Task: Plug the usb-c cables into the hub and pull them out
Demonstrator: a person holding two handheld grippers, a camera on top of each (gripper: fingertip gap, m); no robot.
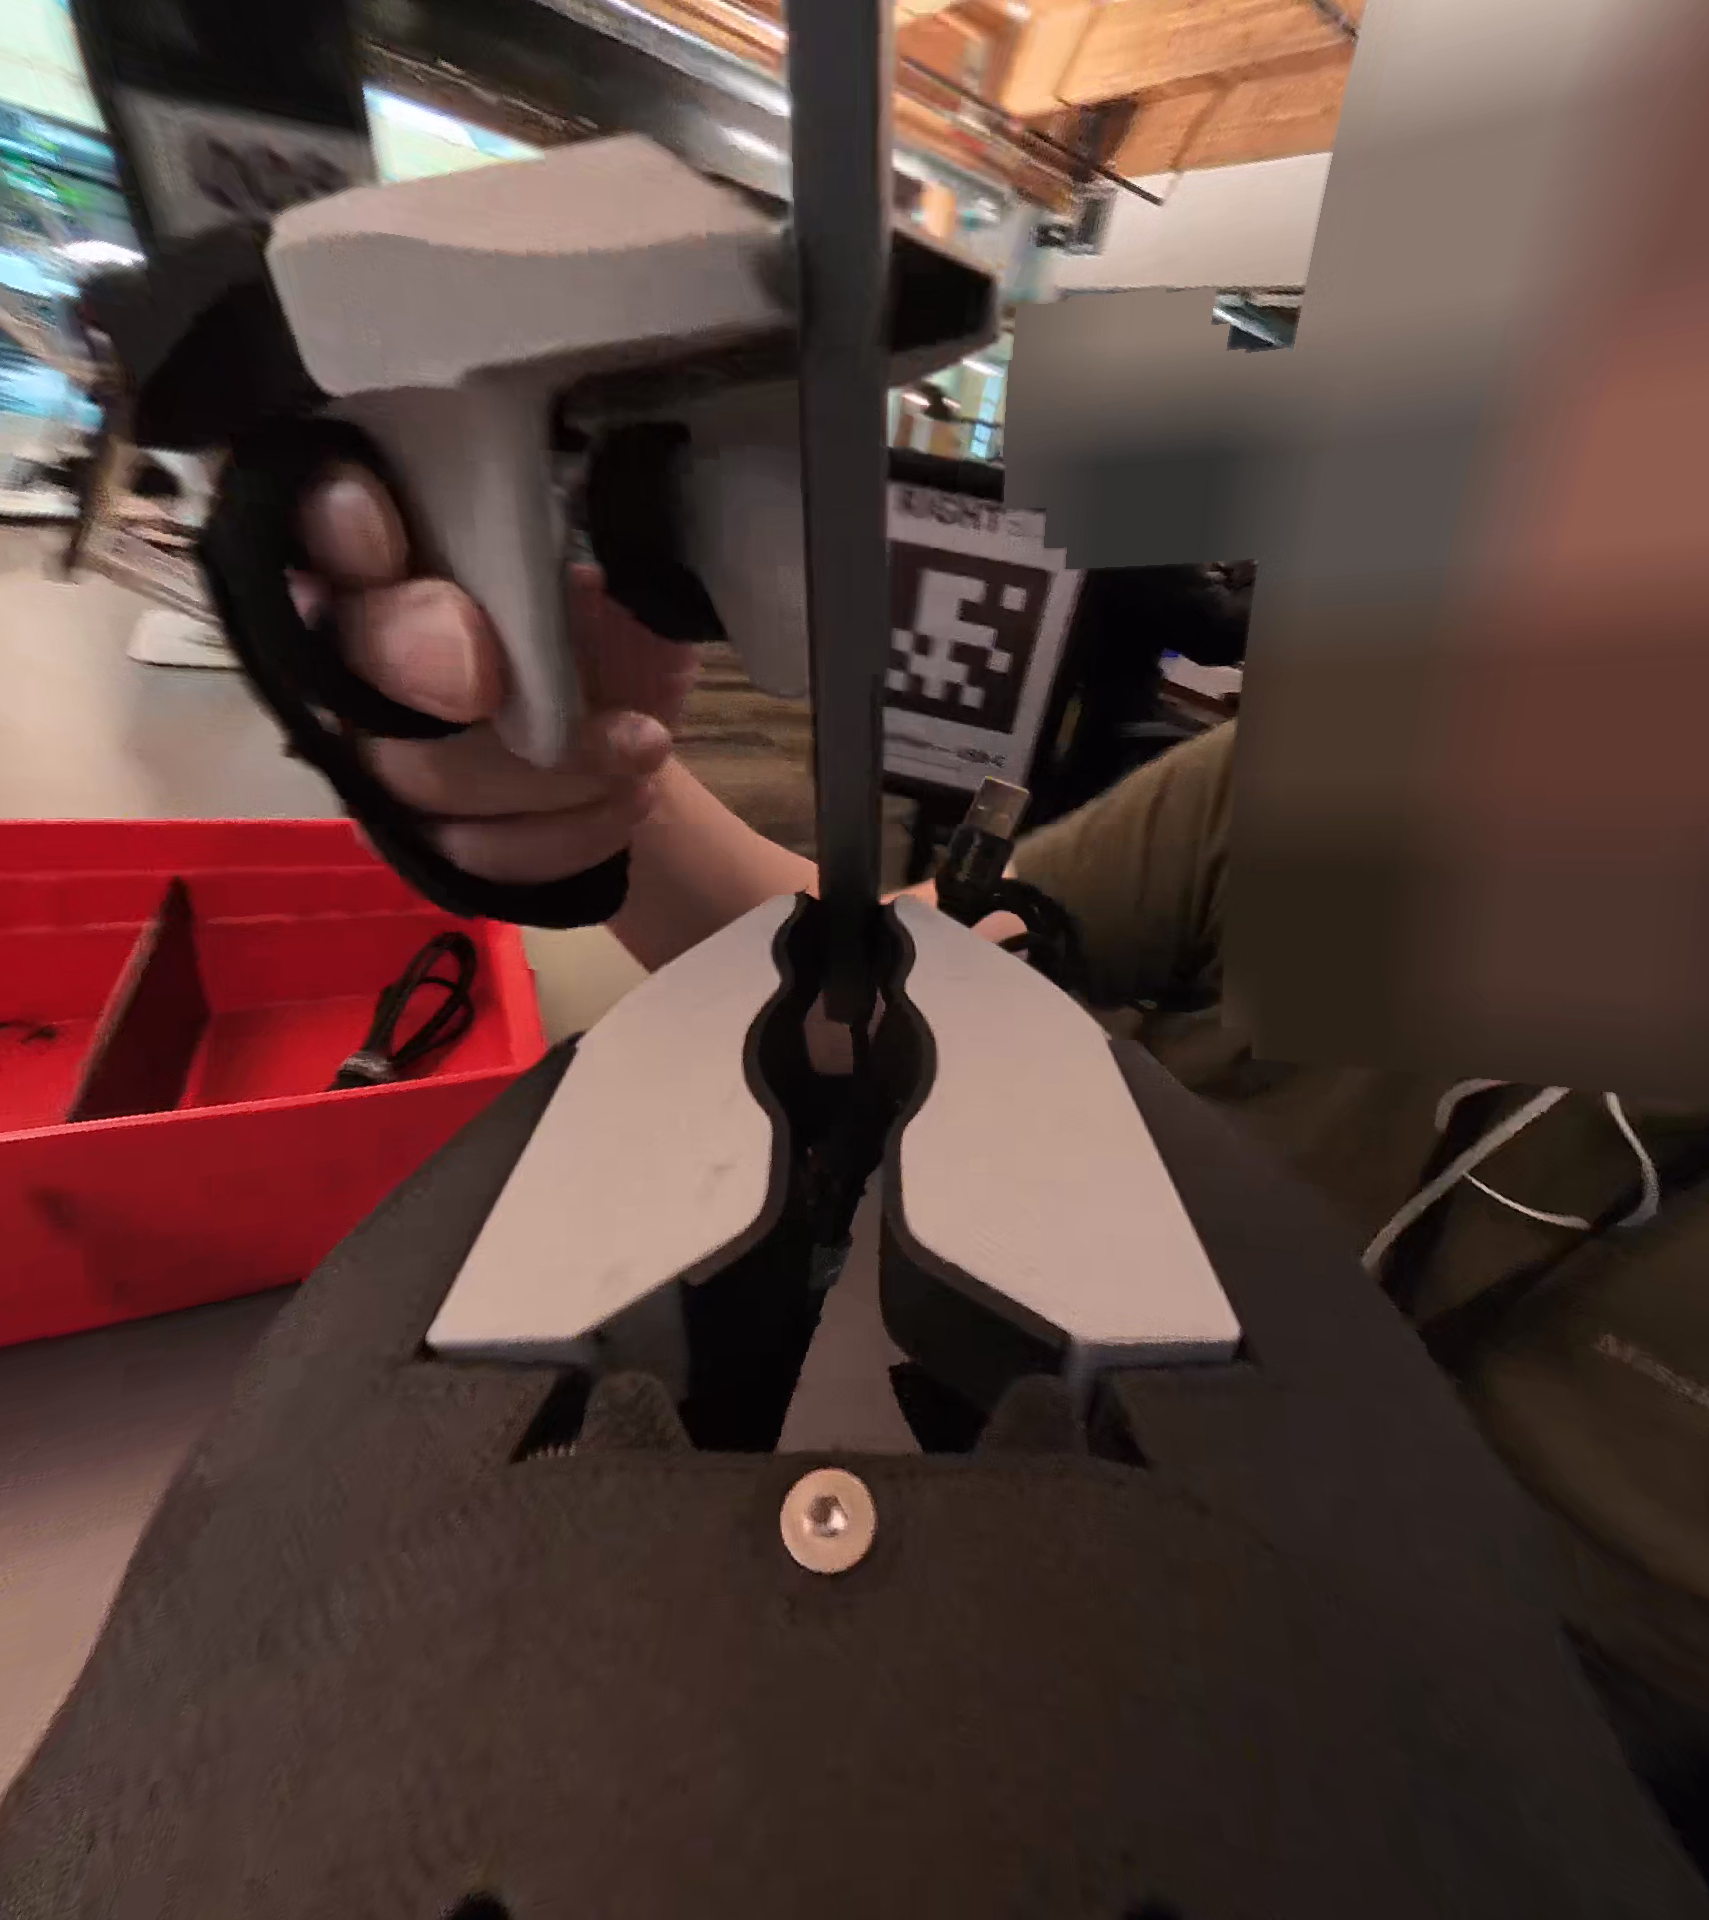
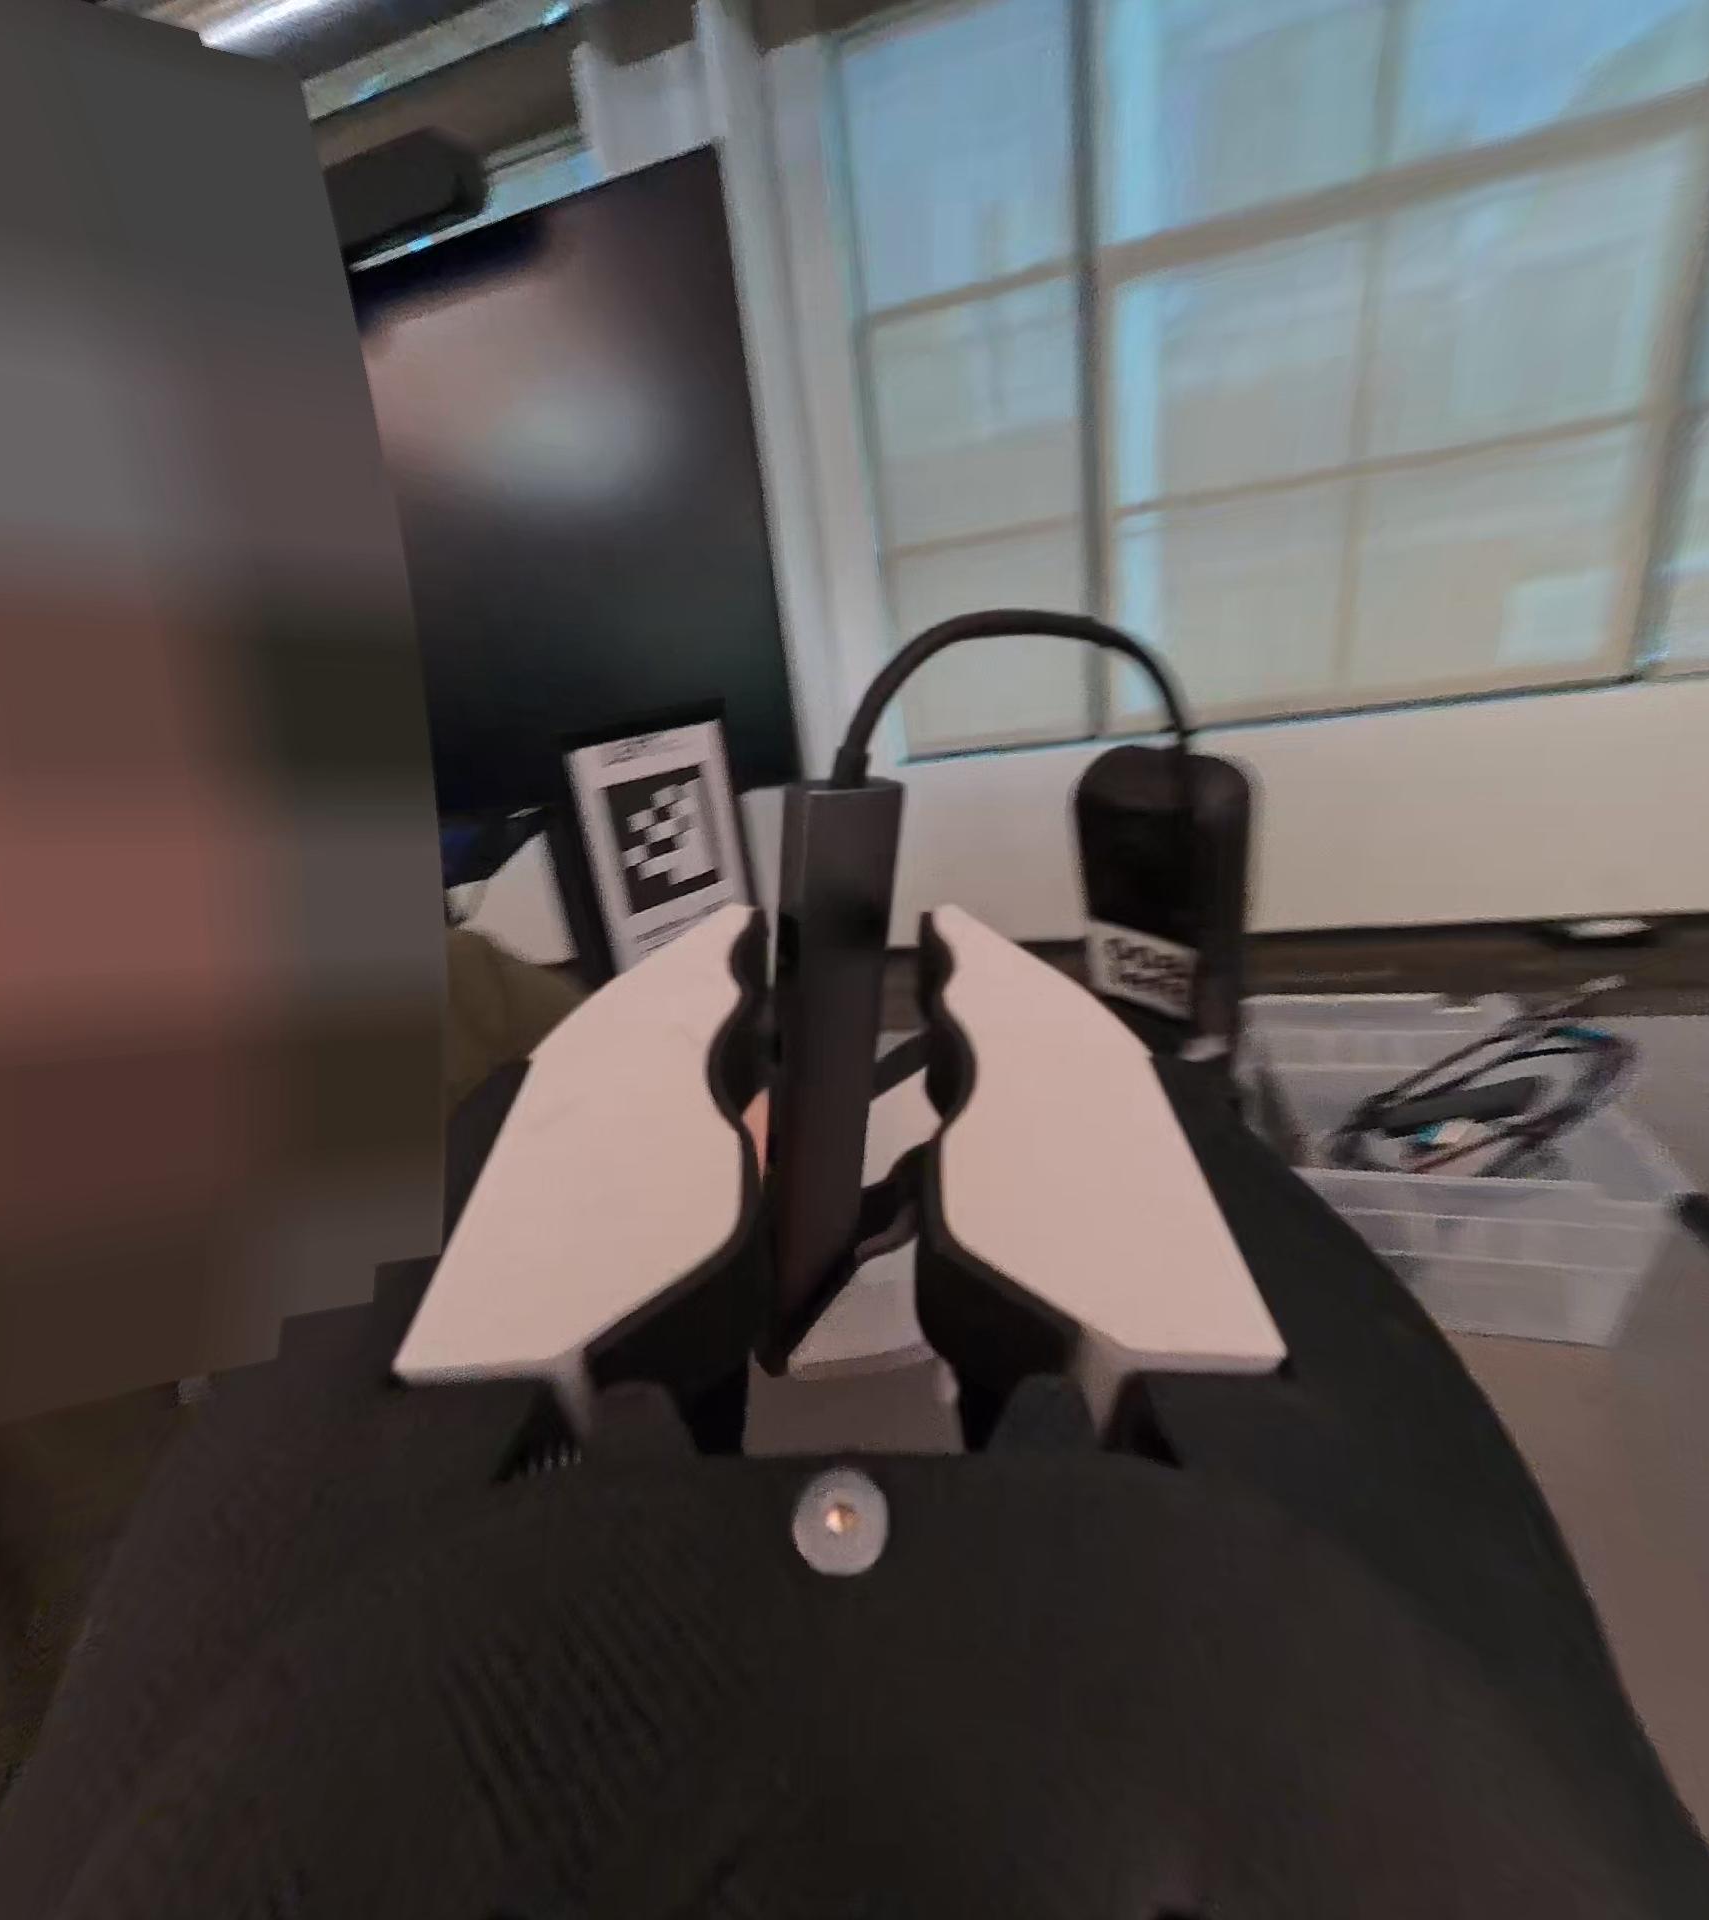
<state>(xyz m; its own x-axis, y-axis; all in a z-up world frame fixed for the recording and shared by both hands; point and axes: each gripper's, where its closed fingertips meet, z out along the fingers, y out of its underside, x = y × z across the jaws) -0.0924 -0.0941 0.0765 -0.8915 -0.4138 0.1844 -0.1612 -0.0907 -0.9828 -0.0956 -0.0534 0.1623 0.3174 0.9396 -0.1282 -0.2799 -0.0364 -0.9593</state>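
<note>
The left gripper [image 1: 834, 1023] had its fingers [image 1: 652, 1132] pinched on a small plug [image 1: 829, 1047] of a cable, the plug meeting the lower end of the hub [image 1: 834, 520], a dark slim bar that rose straight up out of the frame. Only the left wrist view showed the right gripper [image 1: 517, 312] from outside: a grey body with a person's hand [image 1: 476, 717] wrapped round its handle through black loops, up and to the left. That view alone also showed a red tray [image 1: 206, 1164] on the tabletop [image 1: 19, 1507] at the left, split by a divider, with a coiled black cable [image 1: 419, 1013] in its right compartment and a thin dark scrap in the left one. A second connector [image 1: 990, 831] with braided cord stood just right of the hub, before an olive sleeve [image 1: 1130, 852].

The right wrist view showed the hub [image 2: 819, 1060] lengthwise, clamped between the right gripper's [image 2: 834, 1023] fingers [image 2: 1047, 1153], its own short lead [image 2: 1016, 644] arching from the far end down to the right. Only here appeared a clear plastic bin [image 2: 1473, 1236] on the tabletop at the right, holding a blurred tangle of black cables [image 2: 1463, 1081]. A black pouch-like object [image 2: 1162, 862] stood near the bin, with windows beyond. Both views caught a framed marker card [image 2: 658, 842] standing at the far side.
</note>
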